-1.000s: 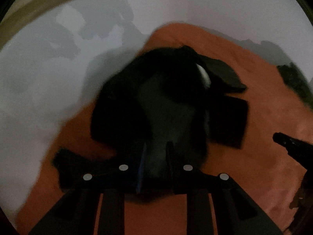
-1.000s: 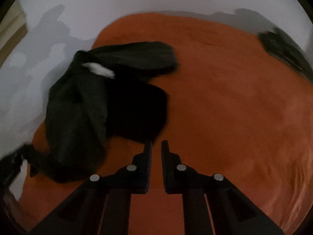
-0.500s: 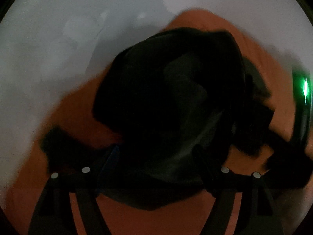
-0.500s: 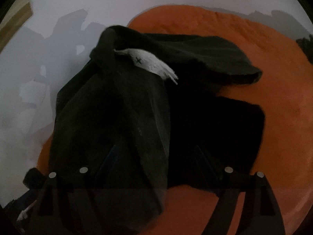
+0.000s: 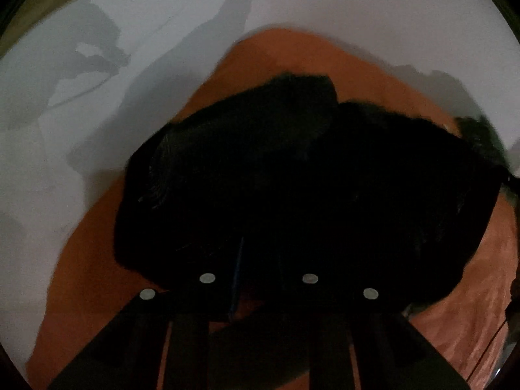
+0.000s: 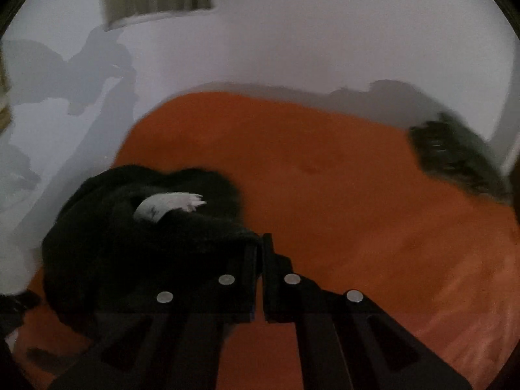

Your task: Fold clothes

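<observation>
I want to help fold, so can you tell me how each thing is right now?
black garment, crumpled in a heap, not folded.
white label, sticking out of the heap.
orange cover, spread out under the clothes.
other dark cloth, bunched at the cover's far edge.
left hand-held gripper, jaws have just been closing, black cloth between them; too dark to tell if pinched.
right hand-held gripper, shut, garment's edge at its tips.

Both views are looking dim and grainy. The black garment (image 5: 292, 195) is swallowing all detail, merging with the gripper (image 5: 256, 253) in front. Soft grey shadows are falling across the pale wall (image 6: 325, 42). Motion blur is smearing the edges, and fisheye distortion is curving the orange cover (image 6: 325, 178).
</observation>
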`<state>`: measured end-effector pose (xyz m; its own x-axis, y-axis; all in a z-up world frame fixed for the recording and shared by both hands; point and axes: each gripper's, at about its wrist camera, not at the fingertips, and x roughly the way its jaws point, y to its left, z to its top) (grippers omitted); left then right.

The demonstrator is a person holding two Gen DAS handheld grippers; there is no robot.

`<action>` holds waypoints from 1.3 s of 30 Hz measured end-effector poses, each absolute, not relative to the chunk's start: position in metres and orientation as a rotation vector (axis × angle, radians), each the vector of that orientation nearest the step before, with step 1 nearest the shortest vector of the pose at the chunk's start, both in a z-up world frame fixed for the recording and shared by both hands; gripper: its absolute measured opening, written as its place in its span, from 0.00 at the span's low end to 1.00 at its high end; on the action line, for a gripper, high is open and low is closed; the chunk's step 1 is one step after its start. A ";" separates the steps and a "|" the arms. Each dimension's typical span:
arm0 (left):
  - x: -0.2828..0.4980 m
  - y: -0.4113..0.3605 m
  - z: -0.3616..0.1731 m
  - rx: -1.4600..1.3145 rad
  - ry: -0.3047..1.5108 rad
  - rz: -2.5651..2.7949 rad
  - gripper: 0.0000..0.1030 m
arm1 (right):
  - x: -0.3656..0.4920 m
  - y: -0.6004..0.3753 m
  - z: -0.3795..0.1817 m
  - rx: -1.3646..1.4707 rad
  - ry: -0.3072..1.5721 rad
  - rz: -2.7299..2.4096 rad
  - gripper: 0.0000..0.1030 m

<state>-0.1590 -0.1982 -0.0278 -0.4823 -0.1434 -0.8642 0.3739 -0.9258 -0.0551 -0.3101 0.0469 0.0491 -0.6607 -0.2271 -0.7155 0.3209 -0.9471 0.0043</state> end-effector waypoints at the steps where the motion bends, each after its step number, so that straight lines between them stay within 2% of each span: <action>1: -0.166 -0.187 -0.027 1.393 0.330 -2.467 0.25 | -0.314 0.066 0.056 1.108 0.190 -2.634 0.01; 5: -0.186 -0.147 -0.046 1.442 0.307 -2.495 0.38 | -0.315 0.136 0.073 1.074 0.314 -2.733 0.01; 7: -0.197 -0.125 -0.057 1.497 0.322 -2.518 0.40 | -0.315 0.166 0.079 1.023 0.338 -2.830 0.01; 11: -0.214 -0.091 -0.076 1.551 0.332 -2.560 0.44 | -0.327 0.253 0.084 1.141 0.172 -2.937 0.00; 13: -0.222 -0.075 -0.087 1.576 0.337 -2.583 0.46 | -0.332 0.283 0.087 1.176 0.148 -2.970 0.00; 15: -0.231 -0.056 -0.096 1.598 0.353 -2.604 0.47 | -0.327 0.308 0.088 1.199 0.202 -2.971 0.00; 19: -0.244 -0.012 -0.117 1.618 0.344 -2.667 0.53 | -0.316 0.322 0.061 1.260 0.325 -2.939 0.01; 22: -0.238 0.030 -0.131 1.579 0.231 -2.694 0.61 | -0.300 0.314 0.011 1.385 0.338 -2.799 0.02; 24: -0.242 0.047 -0.144 1.581 0.174 -2.681 0.62 | -0.283 0.312 -0.009 1.399 0.278 -2.721 0.12; 26: -0.251 0.047 -0.155 1.597 0.186 -2.656 0.62 | -0.272 0.313 -0.019 1.404 0.217 -2.689 0.50; 27: -0.254 0.050 -0.158 1.597 0.205 -2.647 0.62 | -0.267 0.313 -0.023 1.406 0.186 -2.676 0.55; 33: -0.272 0.065 -0.163 1.594 0.278 -2.606 0.62 | -0.292 0.306 -0.036 1.480 0.022 -2.587 0.56; 36: -0.267 0.070 -0.161 1.571 0.309 -2.607 0.64 | -0.290 0.292 -0.064 1.620 -0.101 -2.532 0.56; 39: -0.249 0.072 -0.165 1.545 0.315 -2.578 0.66 | -0.279 0.287 -0.105 1.724 -0.304 -2.419 0.56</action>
